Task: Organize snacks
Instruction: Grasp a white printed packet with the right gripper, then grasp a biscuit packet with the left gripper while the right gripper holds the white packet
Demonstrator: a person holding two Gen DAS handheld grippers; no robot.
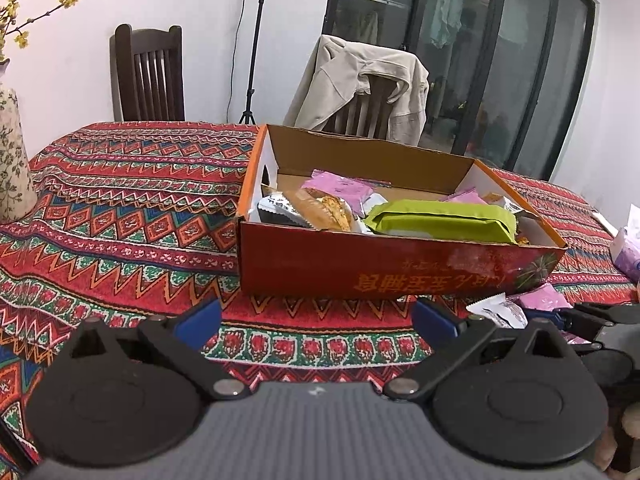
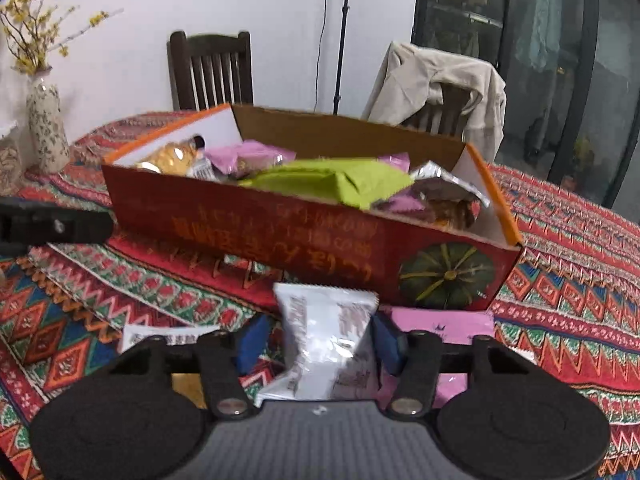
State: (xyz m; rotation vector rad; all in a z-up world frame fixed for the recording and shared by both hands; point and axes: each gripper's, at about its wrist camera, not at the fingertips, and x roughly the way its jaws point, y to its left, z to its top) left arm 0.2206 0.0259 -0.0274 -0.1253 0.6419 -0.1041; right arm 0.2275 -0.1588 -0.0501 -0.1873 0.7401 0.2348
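Note:
A red cardboard box (image 1: 360, 268) (image 2: 280, 236) stands on the patterned tablecloth, filled with snack packets: a green pack (image 1: 444, 220) (image 2: 332, 182), pink packets (image 1: 340, 188) and a bread packet (image 1: 324, 210). My right gripper (image 2: 318, 340) is shut on a white snack packet (image 2: 324, 344), held just in front of the box's near wall. My left gripper (image 1: 316, 316) is open and empty, in front of the box's left part. The right gripper and its white packet (image 1: 500, 312) show at the lower right of the left wrist view.
Loose pink packets (image 2: 444, 326) and a white packet (image 2: 160, 336) lie on the cloth before the box. A flowered vase (image 2: 46, 120) stands at the left, a tissue pack (image 1: 628, 248) at the right. Two chairs (image 1: 150, 72) stand behind the table, one with a jacket (image 1: 360, 84).

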